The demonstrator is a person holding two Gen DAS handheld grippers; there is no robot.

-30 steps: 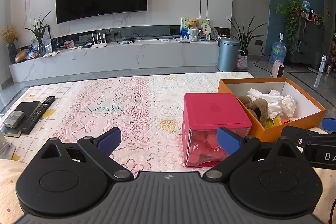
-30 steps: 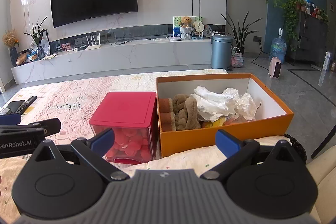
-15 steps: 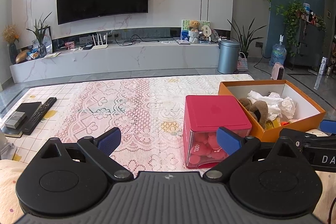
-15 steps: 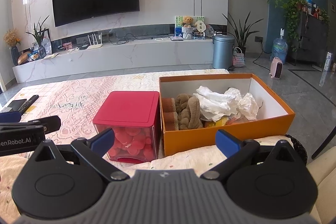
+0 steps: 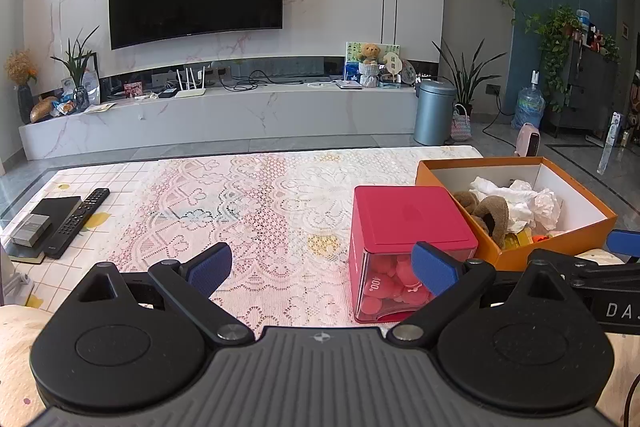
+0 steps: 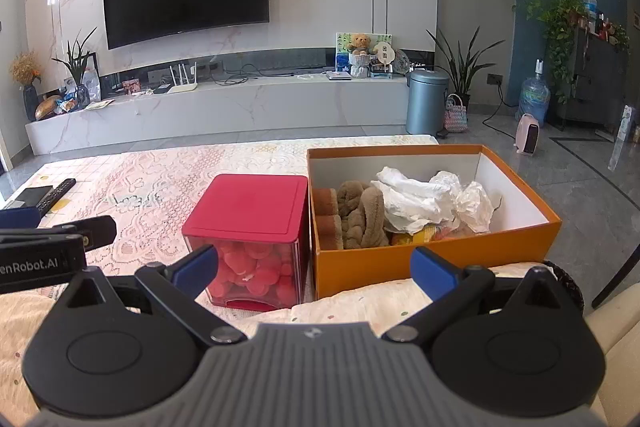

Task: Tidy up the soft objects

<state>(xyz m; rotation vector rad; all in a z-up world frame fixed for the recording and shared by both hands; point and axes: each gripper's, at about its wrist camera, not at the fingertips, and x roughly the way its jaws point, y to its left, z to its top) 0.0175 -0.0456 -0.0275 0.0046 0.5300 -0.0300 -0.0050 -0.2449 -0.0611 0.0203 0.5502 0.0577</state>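
Note:
An orange box point(image 6: 436, 257) stands on the lace-covered table and holds a brown plush toy point(image 6: 360, 217), crumpled white plastic bags point(image 6: 424, 199) and something yellow underneath. It also shows in the left wrist view point(image 5: 560, 239), with the plush point(image 5: 490, 217) inside. A clear container with a red lid point(image 6: 256, 207) full of pink pieces stands just left of the box; it shows in the left wrist view point(image 5: 404, 219) too. My left gripper point(image 5: 322, 269) is open and empty, near the container. My right gripper point(image 6: 314, 267) is open and empty, before the box.
A TV remote point(image 5: 78, 219) and a dark book with a small grey box point(image 5: 30, 229) lie at the table's left edge. A cream cushion point(image 6: 360, 303) lies under the grippers. Behind the table are a TV bench, a grey bin point(image 6: 426, 101) and plants.
Both views have shifted slightly: the red-lidded container and orange box sit a little further right and lower in the right wrist view. Both grippers stay open and empty.

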